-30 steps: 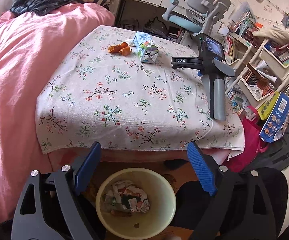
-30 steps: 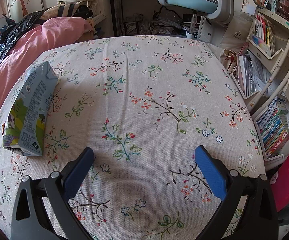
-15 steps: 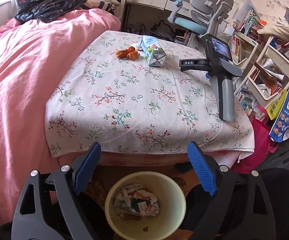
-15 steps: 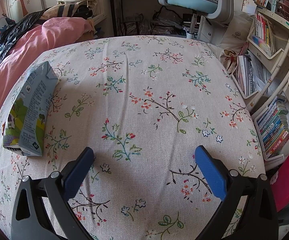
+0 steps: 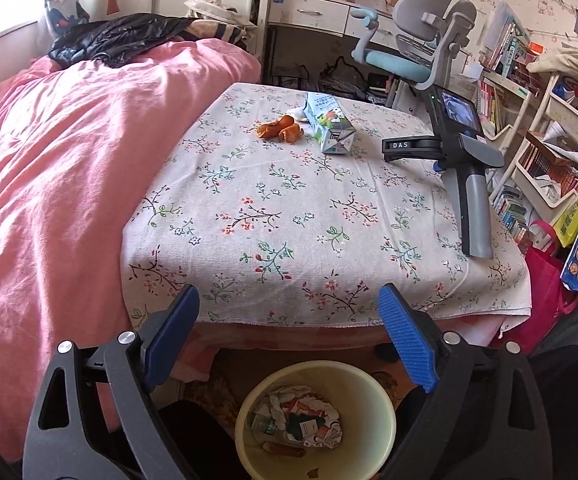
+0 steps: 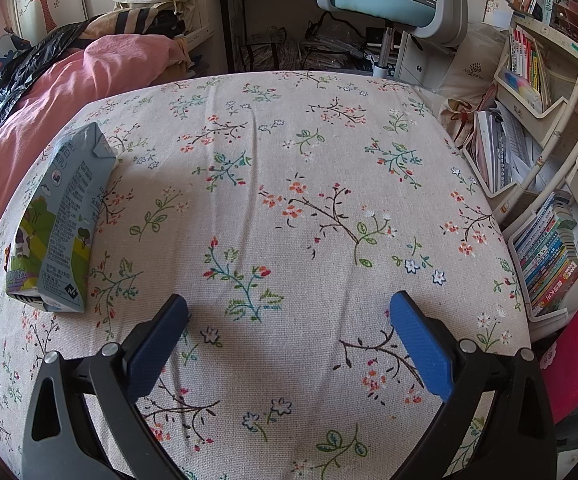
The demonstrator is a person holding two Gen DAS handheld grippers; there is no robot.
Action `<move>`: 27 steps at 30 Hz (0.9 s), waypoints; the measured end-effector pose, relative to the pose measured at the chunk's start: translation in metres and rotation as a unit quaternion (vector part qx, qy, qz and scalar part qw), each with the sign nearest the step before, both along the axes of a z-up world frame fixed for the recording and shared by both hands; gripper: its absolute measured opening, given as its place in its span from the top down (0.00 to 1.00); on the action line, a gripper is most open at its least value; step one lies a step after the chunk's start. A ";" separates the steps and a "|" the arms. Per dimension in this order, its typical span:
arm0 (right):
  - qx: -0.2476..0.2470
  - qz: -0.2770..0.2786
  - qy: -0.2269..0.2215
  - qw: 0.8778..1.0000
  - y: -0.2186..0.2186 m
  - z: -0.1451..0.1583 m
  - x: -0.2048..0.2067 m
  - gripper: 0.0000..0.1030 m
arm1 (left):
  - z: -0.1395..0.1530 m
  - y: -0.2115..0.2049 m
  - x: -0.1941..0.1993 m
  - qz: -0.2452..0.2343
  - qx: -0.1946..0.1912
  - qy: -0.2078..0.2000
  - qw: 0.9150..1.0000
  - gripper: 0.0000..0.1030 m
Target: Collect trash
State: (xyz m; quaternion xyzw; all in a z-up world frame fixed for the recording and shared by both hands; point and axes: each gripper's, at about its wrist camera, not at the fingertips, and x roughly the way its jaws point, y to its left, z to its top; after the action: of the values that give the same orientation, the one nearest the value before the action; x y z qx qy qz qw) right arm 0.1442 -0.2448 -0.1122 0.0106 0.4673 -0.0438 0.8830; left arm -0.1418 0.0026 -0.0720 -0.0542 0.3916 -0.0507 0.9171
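One milk carton [image 5: 331, 128], perhaps three orange peels [image 5: 279, 131], one bin [image 5: 315, 420]

A cluttered bedroom in daylight. A pink quilt [image 5: 49, 184] fills the left of the frame, with a black jacket [image 5: 121, 38] bunched at its upper end. The floral cloth [image 6: 289, 208] covers the surface at centre. At upper centre stands a white desk with drawers [image 5: 309, 10], and a grey office chair with a light-blue seat [image 5: 413, 56] just in front of it. Cream bookshelves [image 6: 545, 152] crammed with books line the right edge. A red bag [image 6: 577, 356] sits at lower right.
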 end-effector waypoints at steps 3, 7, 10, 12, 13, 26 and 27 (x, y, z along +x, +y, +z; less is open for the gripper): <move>0.000 0.000 0.000 1.000 0.000 0.000 0.000 0.06 | 0.000 0.002 0.001 0.004 -0.001 0.000 1.000 0.15; 0.000 0.000 0.000 1.000 0.000 0.000 0.000 0.06 | 0.000 0.005 0.001 0.007 -0.003 0.000 1.000 0.15; 0.000 0.000 0.000 1.000 0.000 0.000 0.000 0.06 | 0.000 0.007 0.002 0.010 -0.005 0.002 1.000 0.15; 0.000 0.000 0.000 1.000 0.000 0.000 0.000 0.06 | 0.000 0.010 0.003 0.014 -0.006 0.002 1.000 0.15; 0.000 0.000 0.000 1.000 0.000 0.000 0.000 0.06 | 0.000 0.011 0.004 0.017 -0.008 0.003 1.000 0.15; 0.000 0.000 0.000 1.000 0.000 0.000 0.000 0.06 | -0.005 0.011 0.009 0.025 0.002 0.013 1.000 0.14; 0.000 0.000 0.000 1.000 0.000 0.000 0.000 0.06 | -0.006 0.012 0.010 0.027 0.000 0.014 1.000 0.14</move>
State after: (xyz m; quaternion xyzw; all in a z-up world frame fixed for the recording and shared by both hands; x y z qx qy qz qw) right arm 0.1444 -0.2445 -0.1120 0.0106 0.4672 -0.0440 0.8830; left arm -0.1322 0.0144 -0.0779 -0.0655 0.4027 -0.0251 0.9126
